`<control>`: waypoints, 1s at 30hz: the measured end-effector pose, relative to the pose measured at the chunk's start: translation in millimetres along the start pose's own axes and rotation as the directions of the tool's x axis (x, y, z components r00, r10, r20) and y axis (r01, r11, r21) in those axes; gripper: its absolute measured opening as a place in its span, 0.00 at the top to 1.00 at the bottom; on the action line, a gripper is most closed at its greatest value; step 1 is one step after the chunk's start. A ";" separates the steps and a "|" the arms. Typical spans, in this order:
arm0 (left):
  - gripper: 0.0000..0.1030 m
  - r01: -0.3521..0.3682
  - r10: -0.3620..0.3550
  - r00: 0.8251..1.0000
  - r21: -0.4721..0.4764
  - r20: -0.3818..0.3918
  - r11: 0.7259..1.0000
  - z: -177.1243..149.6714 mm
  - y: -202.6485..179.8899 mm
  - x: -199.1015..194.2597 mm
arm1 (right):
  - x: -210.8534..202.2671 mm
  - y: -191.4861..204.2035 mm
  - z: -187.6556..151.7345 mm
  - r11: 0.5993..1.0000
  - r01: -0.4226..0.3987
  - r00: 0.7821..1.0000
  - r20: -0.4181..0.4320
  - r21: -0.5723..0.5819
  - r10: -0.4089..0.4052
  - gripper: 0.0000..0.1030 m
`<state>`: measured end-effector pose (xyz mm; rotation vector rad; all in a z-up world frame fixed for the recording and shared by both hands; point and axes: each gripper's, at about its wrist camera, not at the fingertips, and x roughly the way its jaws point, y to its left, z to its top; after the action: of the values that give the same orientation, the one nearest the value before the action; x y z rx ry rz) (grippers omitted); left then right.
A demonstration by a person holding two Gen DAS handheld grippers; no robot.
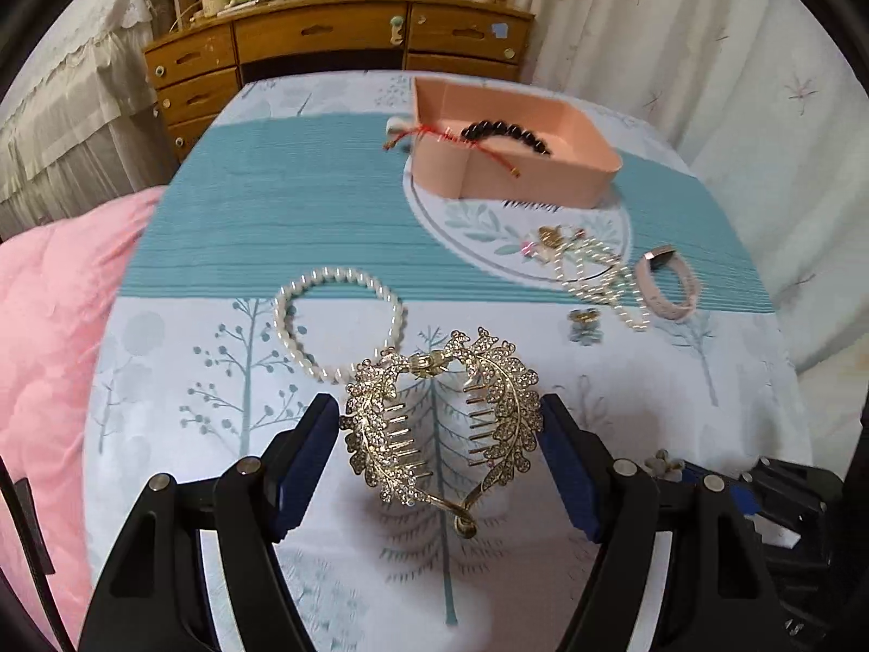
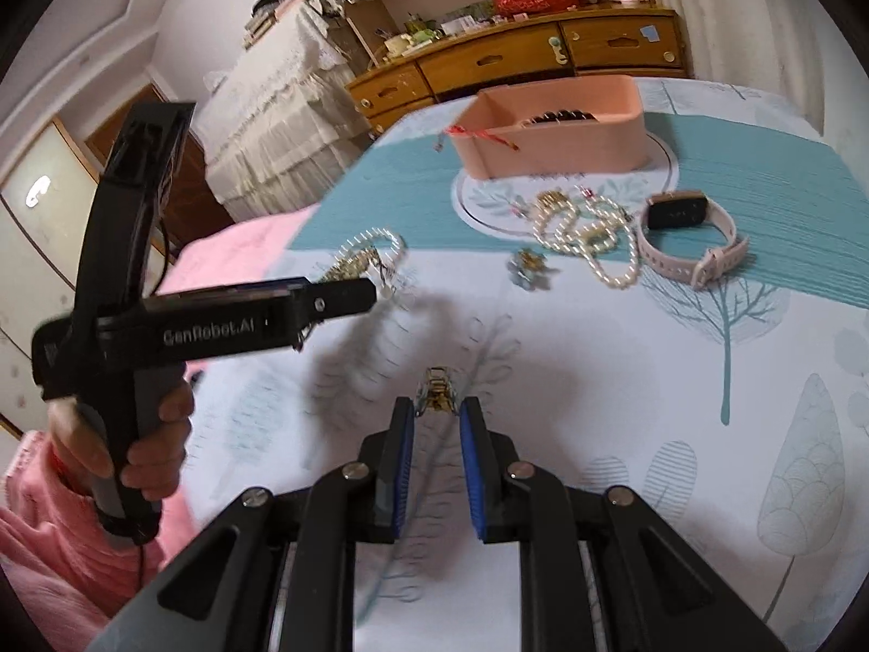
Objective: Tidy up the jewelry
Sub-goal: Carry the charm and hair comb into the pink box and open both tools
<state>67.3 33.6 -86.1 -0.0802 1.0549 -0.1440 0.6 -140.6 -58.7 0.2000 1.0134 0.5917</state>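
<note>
Left gripper (image 1: 441, 437) pinches the gold rhinestone leaf-shaped hair claw (image 1: 442, 424), lifted above the cloth; the peach rectangular box (image 1: 543, 179) lies at one o'clock, well apart. Right gripper (image 2: 438, 417) nips a small gold clip (image 2: 436, 394).

wooden dresser (image 1: 337, 49), pink quilt (image 1: 60, 326), white curtain (image 1: 706, 81).

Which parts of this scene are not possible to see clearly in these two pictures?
- Left wrist view: the gold rhinestone leaf hair claw fills the left gripper; contact with the blue pads is unclear.
- Right wrist view: the right gripper pinches a small gold piece, blurred and half hidden.
- Pink rectangular box: its near wall hides the floor.
- Pink-strap watch: screen too small.
</note>
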 end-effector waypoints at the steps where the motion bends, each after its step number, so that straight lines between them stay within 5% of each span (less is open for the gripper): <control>1: 0.30 0.005 -0.005 1.000 0.008 0.011 1.000 0.8 -1.6 -8.6 | -3.6 2.1 2.4 1.000 -0.008 1.000 0.006 0.000 0.008 0.83; 8: 0.30 0.037 -0.047 0.989 0.079 0.137 0.996 14.6 -16.2 -74.6 | -52.4 28.4 39.1 0.997 0.013 0.994 0.110 -0.076 -0.004 0.83; 17: 0.30 0.022 -0.058 0.952 0.122 0.299 0.992 43.1 -25.9 -145.4 | -107.0 57.8 93.9 0.989 0.063 0.975 0.219 -0.136 -0.032 0.83; 23: 0.29 -0.001 -0.049 0.930 0.135 0.364 0.991 61.4 -27.9 -163.1 | -116.9 51.4 121.6 0.996 0.043 0.973 0.230 -0.081 -0.023 0.83; 30: 0.29 0.016 -0.062 0.928 0.127 0.368 0.992 90.6 -26.1 -147.5 | -112.7 46.7 149.6 0.997 0.027 0.969 0.248 -0.075 -0.008 0.83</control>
<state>72.6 30.6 88.9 -0.0163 0.6630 -0.2200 65.4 -147.6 122.9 0.1904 0.7485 0.5734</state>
